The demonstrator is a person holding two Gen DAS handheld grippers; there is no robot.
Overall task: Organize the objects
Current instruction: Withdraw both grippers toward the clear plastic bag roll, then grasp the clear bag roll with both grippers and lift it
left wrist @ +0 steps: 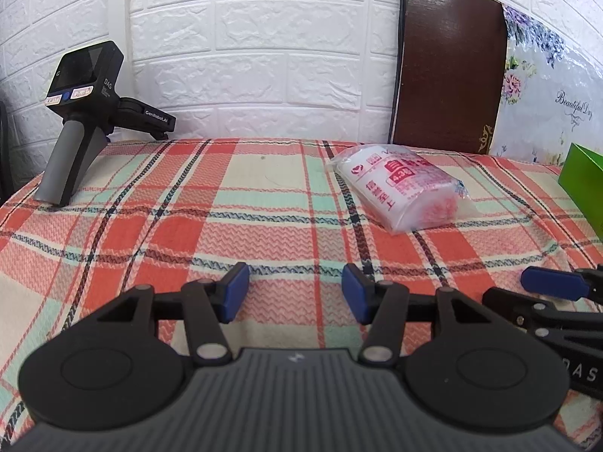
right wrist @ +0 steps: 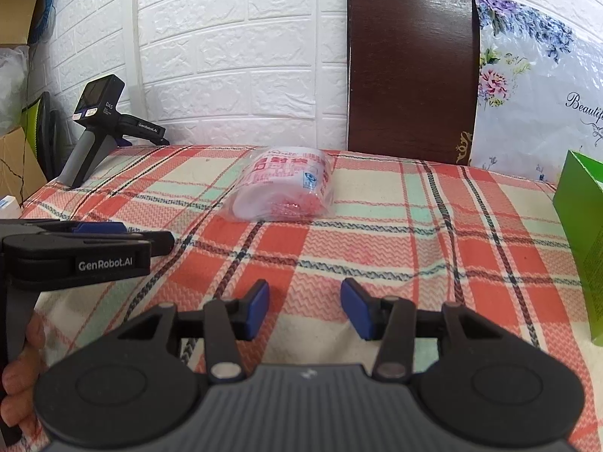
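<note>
Only the right wrist view shows a hand holding the left gripper. Both it and the right gripper gape empty above the red plaid-covered surface. A clear plastic packet with red print lies mid-surface, unobstructed, between a spare black handheld gripper and a green box.

Counts of the things around the two claws

Two hand-held grippers, the left gripper and the right gripper, each with two blue pads spread apart. One clear packet with red print ahead of both claws, right of the left one. One spare gripper device standing far left of the claws. One green box to the right. One brown board and one floral bag beyond. One plaid cloth beneath.
</note>
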